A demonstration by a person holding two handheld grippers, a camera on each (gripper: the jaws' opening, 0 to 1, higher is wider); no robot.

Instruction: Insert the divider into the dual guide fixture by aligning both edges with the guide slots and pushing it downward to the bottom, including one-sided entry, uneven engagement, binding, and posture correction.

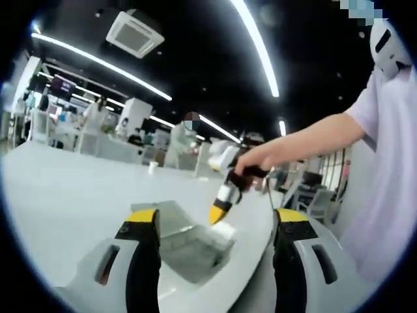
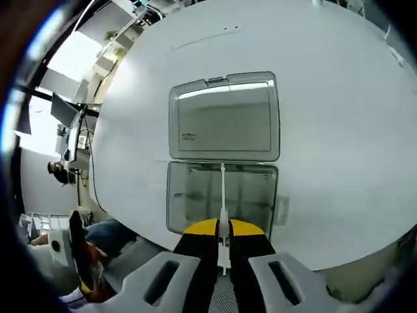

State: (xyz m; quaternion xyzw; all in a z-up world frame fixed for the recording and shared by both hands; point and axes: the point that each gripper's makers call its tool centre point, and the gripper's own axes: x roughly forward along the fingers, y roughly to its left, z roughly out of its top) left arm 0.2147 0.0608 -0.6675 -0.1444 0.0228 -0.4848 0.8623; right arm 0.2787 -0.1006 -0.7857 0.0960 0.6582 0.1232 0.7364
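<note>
We were in a large open-plan indoor hall, something like an office floor, showroom or lab; we could not tell which. In the left gripper view, a dark ceiling [image 1: 215, 59] carried long bright light strips [image 1: 98, 62] and a square recessed air-conditioning unit [image 1: 135, 34]. Beneath it stood rows of white stations and partitions [image 1: 133, 120] reaching far back, with white chairs [image 1: 319, 199] nearer to us. We worked at a broad white surface [image 1: 71, 195] with a rounded edge. In the right gripper view, beyond that surface [image 2: 339, 130], we saw a bright window area [image 2: 71, 55] and cluttered desks with equipment [image 2: 68, 140] along one side.
</note>
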